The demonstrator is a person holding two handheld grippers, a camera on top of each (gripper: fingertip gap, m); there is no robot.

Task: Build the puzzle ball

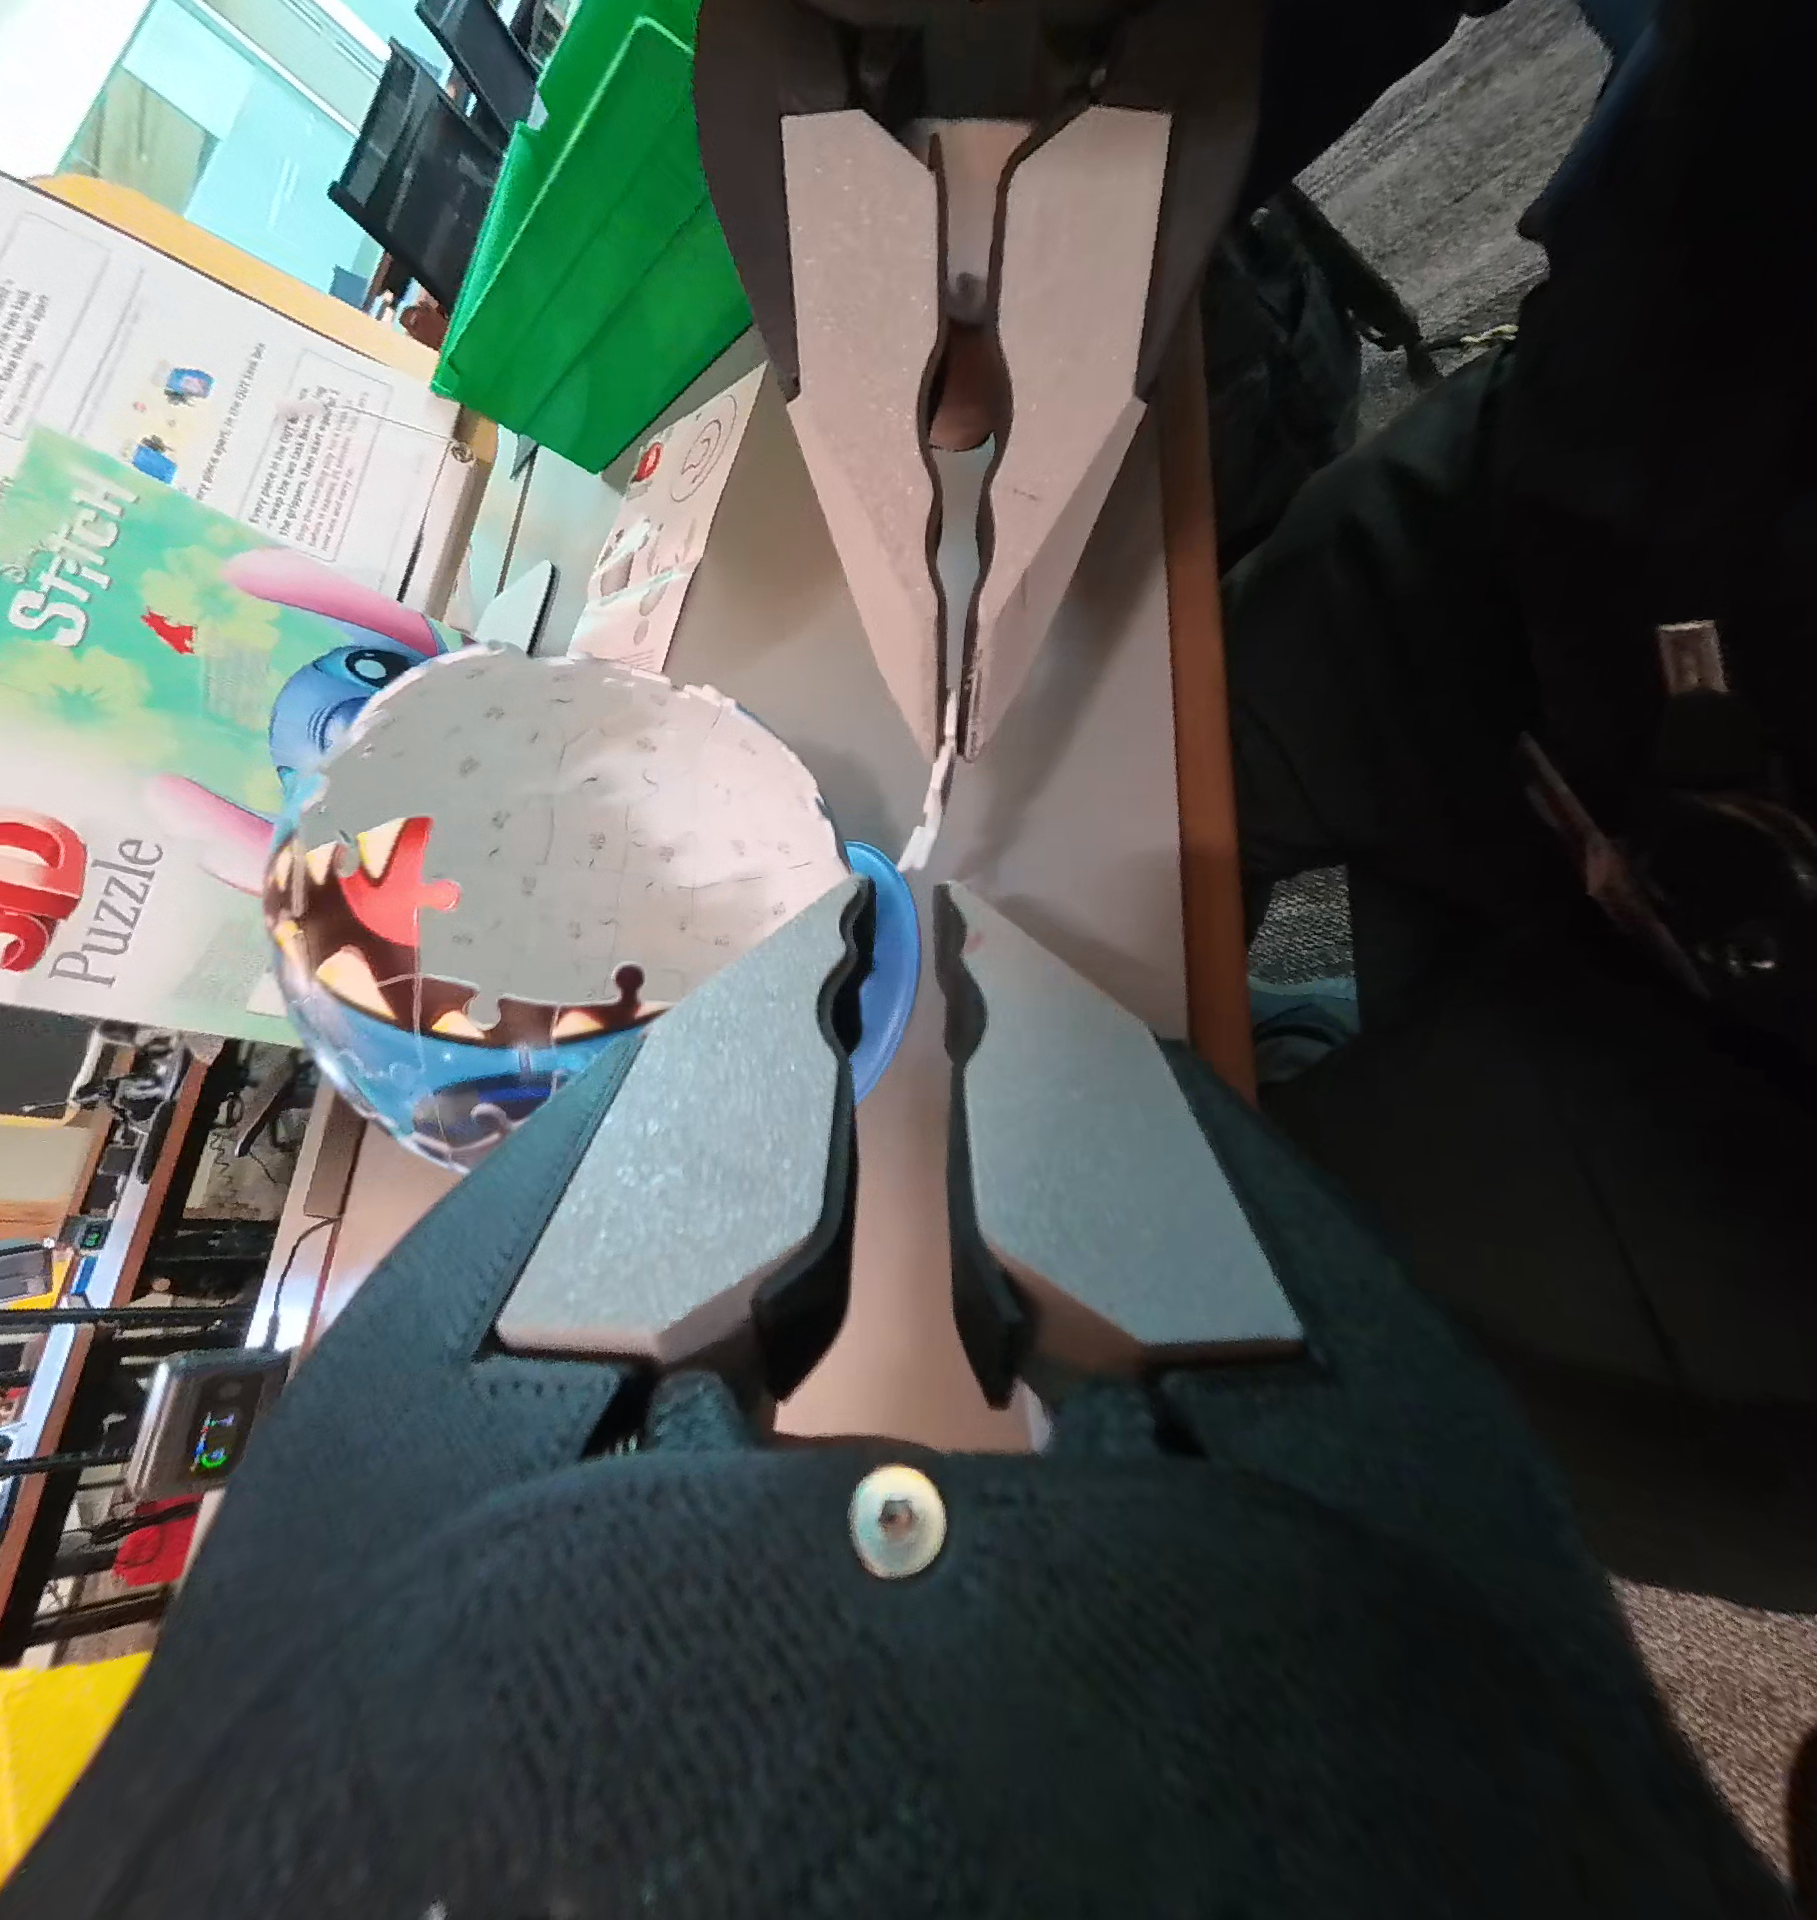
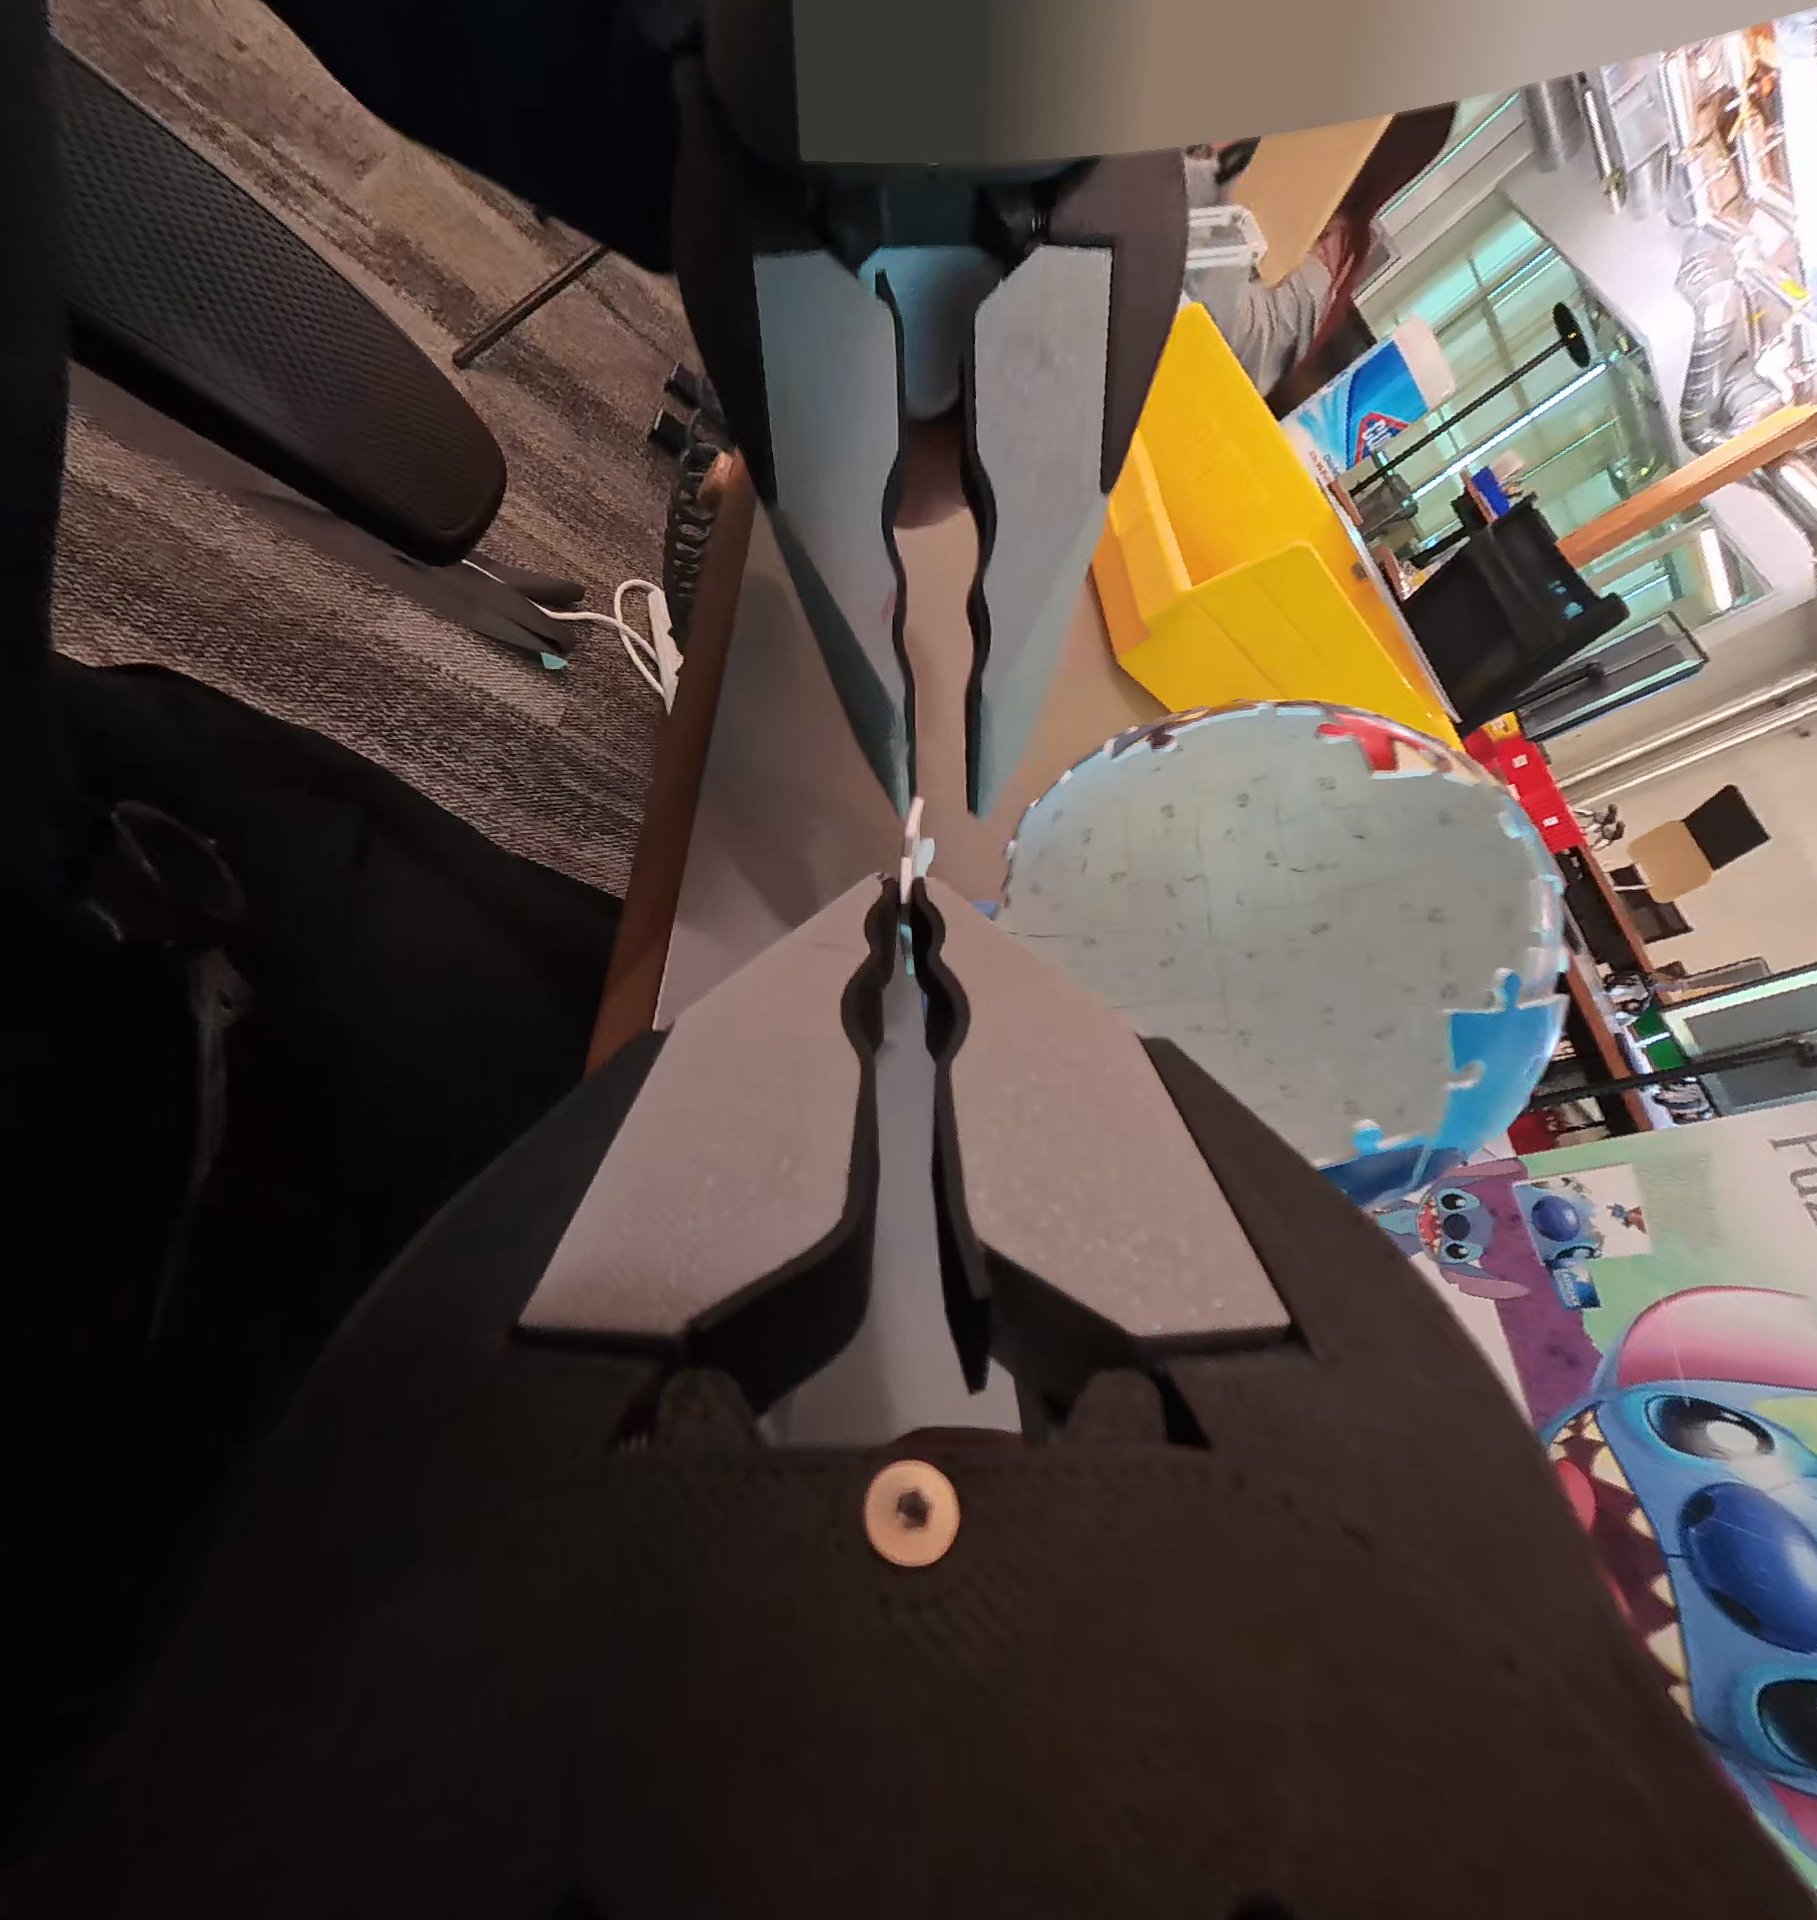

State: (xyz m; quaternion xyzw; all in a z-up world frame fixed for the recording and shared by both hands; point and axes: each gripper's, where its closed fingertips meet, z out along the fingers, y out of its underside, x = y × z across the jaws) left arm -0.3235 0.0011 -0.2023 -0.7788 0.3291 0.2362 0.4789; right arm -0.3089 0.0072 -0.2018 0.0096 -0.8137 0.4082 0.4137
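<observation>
The half-built puzzle ball is an open bowl with a pale inside and blue and red outside, resting on a blue ring stand. It also shows in the right wrist view. My right gripper is shut on a small pale puzzle piece, which sticks out past its tips. In the left wrist view the right gripper comes from the top, holding the piece. My left gripper faces it tip to tip, jaws narrowly apart and empty, just short of the piece, beside the ball.
The puzzle box lies behind the ball and shows in the right wrist view. Green bins, yellow bins and an instruction sheet sit on the table. The table's wooden edge runs close by; a chair stands beyond.
</observation>
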